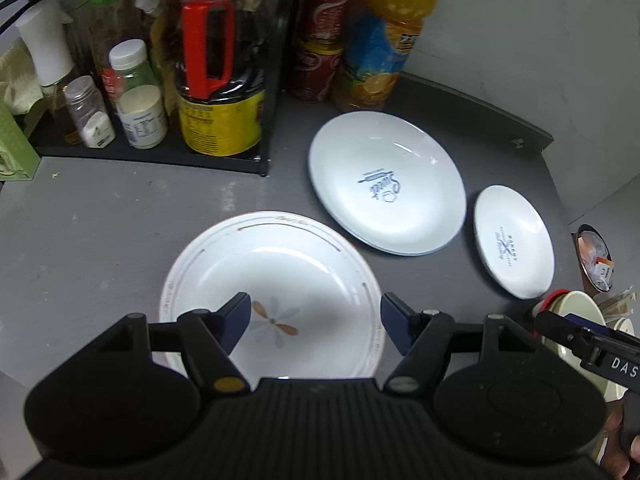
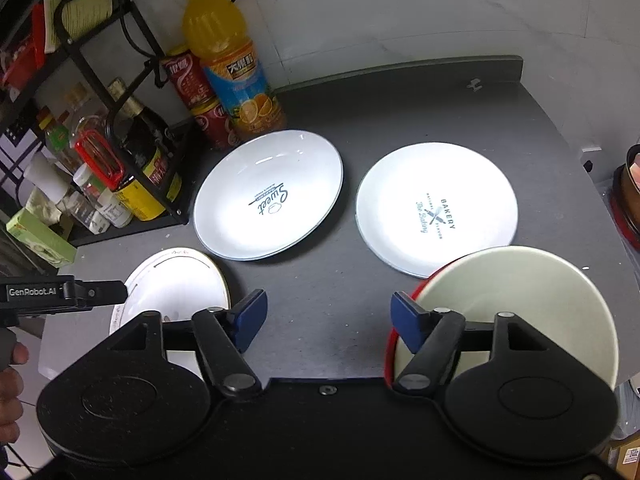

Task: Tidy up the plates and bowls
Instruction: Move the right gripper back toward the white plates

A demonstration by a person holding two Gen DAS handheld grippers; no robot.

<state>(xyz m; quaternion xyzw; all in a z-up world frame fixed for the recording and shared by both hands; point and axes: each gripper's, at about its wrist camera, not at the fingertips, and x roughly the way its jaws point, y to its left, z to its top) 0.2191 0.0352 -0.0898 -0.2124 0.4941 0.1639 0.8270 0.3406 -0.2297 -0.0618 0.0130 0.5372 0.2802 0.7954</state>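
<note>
Three white plates lie on the dark counter. The flower-print plate (image 1: 276,276) lies right under my open, empty left gripper (image 1: 316,326); it also shows in the right wrist view (image 2: 180,284). The "Sweet" plate (image 1: 384,180) (image 2: 268,196) lies in the middle. The smaller "Bakery" plate (image 1: 514,240) (image 2: 436,208) lies to its right. A cream bowl with a red outside (image 2: 516,304) (image 1: 580,312) stands at the near right, just right of my open, empty right gripper (image 2: 328,320). The right gripper hovers over bare counter.
A black rack (image 1: 160,156) (image 2: 132,40) with sauce bottles and jars stands at the back left. An orange juice bottle (image 2: 228,64) (image 1: 384,40) and red cans (image 2: 192,84) stand behind the "Sweet" plate. A green box (image 2: 40,236) sits far left. The counter edge runs along the right.
</note>
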